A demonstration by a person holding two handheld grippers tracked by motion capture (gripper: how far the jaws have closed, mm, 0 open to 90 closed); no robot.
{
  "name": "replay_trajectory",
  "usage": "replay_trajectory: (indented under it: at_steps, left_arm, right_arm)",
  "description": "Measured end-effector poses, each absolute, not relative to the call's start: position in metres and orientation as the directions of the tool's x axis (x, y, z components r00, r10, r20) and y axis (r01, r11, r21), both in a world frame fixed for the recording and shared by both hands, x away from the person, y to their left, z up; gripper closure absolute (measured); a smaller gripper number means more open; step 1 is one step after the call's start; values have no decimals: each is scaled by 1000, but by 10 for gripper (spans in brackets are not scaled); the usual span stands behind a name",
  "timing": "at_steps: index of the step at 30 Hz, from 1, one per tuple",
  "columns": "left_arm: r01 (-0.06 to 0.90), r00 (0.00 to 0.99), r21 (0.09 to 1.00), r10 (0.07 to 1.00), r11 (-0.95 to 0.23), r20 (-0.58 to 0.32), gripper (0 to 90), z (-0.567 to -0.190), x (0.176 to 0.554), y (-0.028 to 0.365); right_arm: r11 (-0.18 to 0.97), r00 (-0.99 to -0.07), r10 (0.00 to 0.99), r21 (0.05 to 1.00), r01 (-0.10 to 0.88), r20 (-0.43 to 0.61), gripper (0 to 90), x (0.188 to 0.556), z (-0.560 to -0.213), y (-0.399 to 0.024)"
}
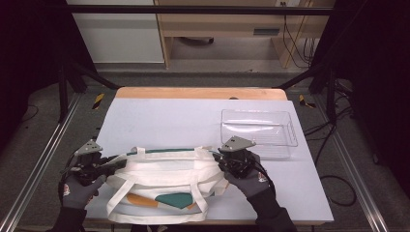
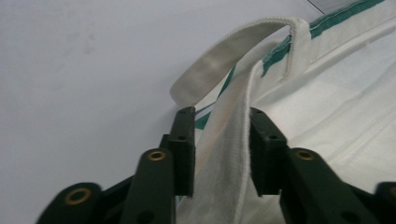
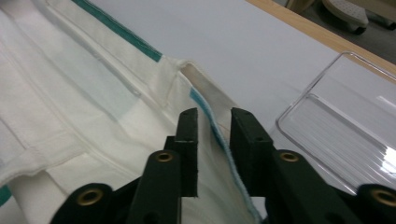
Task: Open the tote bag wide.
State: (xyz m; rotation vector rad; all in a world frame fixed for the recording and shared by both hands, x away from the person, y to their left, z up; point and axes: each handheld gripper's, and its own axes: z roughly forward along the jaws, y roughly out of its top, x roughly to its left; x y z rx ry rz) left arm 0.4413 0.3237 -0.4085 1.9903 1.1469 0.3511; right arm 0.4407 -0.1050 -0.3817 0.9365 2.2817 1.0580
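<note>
Pale grey tabletop with a wooden far edge carries a cream tote bag at its near side, lying flat, with a green trim along its mouth and green and orange patches on its front. At the bag's left end the left hand-held gripper has a fold of the cream fabric between its jaws, which sit close against it. At the right end the right hand-held gripper straddles the bag's edge, though a gap shows beside the cloth. Just beyond that gripper stands a clear plastic tray.
</note>
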Motion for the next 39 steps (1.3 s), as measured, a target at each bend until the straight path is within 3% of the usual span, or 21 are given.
replay_trajectory:
  at_steps: [5, 11, 14, 18, 23, 29, 39]
  left_arm:
    - [594, 549, 763, 822, -254, -153, 799, -405, 437, 324]
    - [557, 546, 811, 814, -178, -196, 834, -400, 432, 331]
    - [558, 538, 810, 822, -181, -187, 837, -402, 433, 328]
    - [566, 527, 806, 827, -171, -195, 838, -405, 434, 327]
    - [571, 520, 803, 832, -171, -192, 839, -405, 433, 326]
    - [573, 516, 801, 835, -172, -190, 838, -406, 433, 325]
    - [577, 515, 799, 835, -170, -195, 834, -407, 433, 325]
  right_arm:
    - [451, -657, 745, 814, 365, -117, 864, 437, -377, -108]
    - [359, -641, 765, 871, 335, -69, 853, 438, -368, -112]
    - [378, -636, 767, 857, 350, -78, 762, 440, -369, -111]
    - [324, -640, 765, 901, 290, -69, 626, 430, -361, -115]
    - [286, -680, 731, 931, 225, -60, 586, 414, -348, -110]
    - [386, -769, 640, 867, 316, -5, 551, 409, -368, -78]
    - [464, -806, 591, 805, 369, 29, 415, 405, -405, -58]
